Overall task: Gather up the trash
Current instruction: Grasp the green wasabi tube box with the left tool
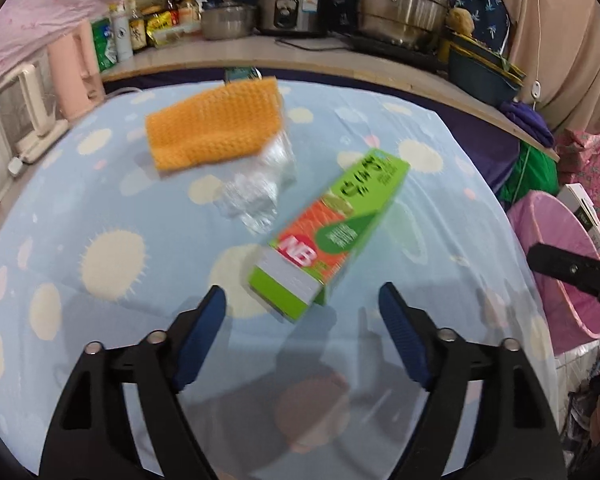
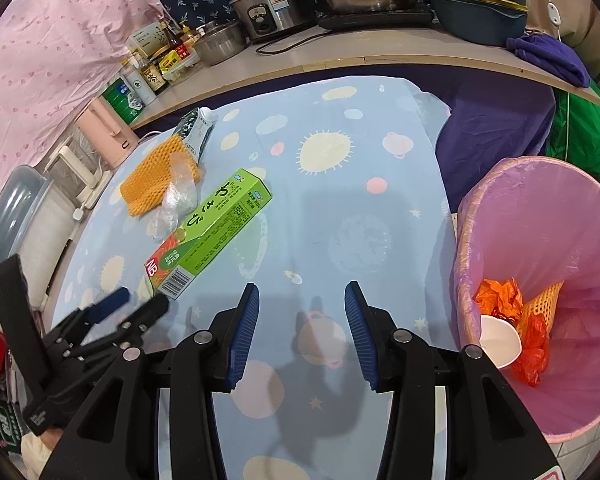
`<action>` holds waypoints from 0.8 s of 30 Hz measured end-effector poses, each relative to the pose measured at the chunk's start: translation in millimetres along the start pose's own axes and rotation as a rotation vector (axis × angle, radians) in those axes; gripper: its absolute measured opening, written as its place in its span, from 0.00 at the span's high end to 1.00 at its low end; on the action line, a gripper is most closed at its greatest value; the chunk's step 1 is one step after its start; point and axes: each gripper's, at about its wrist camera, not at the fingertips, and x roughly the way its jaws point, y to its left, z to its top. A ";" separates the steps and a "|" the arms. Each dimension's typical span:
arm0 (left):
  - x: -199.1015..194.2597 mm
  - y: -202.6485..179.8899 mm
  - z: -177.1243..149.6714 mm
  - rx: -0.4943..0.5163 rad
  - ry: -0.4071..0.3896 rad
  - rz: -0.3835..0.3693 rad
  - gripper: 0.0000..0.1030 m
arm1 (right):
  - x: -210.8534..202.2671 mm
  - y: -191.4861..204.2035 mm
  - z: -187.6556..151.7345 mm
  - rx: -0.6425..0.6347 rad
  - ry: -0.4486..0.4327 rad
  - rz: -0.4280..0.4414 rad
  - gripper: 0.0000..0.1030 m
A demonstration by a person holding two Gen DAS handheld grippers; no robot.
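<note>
A green and orange box (image 1: 332,232) lies on the blue patterned tablecloth (image 1: 100,320). My left gripper (image 1: 302,294) is open, and the box's near end sits just between its fingertips, clear of both pads. Behind the box are a clear plastic bag (image 1: 260,188) and an orange foam net (image 1: 214,124). In the right wrist view the box (image 2: 216,228) lies to the left of my right gripper (image 2: 302,291), which stands open over bare cloth with nothing between its fingers. The left gripper (image 2: 140,300) shows there at the box's barcode end.
A pink-lined trash bin (image 2: 540,216) stands off the table's right edge, holding orange plastic, a foam net and a white cup (image 2: 500,340). A small carton (image 2: 196,132) lies behind the foam net. Pots, a rice cooker (image 2: 268,4) and bottles crowd the counter behind.
</note>
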 end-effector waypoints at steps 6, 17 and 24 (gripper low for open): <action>17.5 5.8 13.9 0.039 0.001 -0.009 0.22 | 4.6 -2.3 2.0 0.007 0.006 -0.001 0.57; 24.1 -9.5 8.0 0.045 0.051 -0.079 0.56 | 11.0 0.2 6.1 0.002 0.016 0.001 0.57; -18.8 -9.6 -18.0 0.007 0.044 -0.044 0.57 | 15.2 18.6 11.2 -0.032 0.015 0.034 0.57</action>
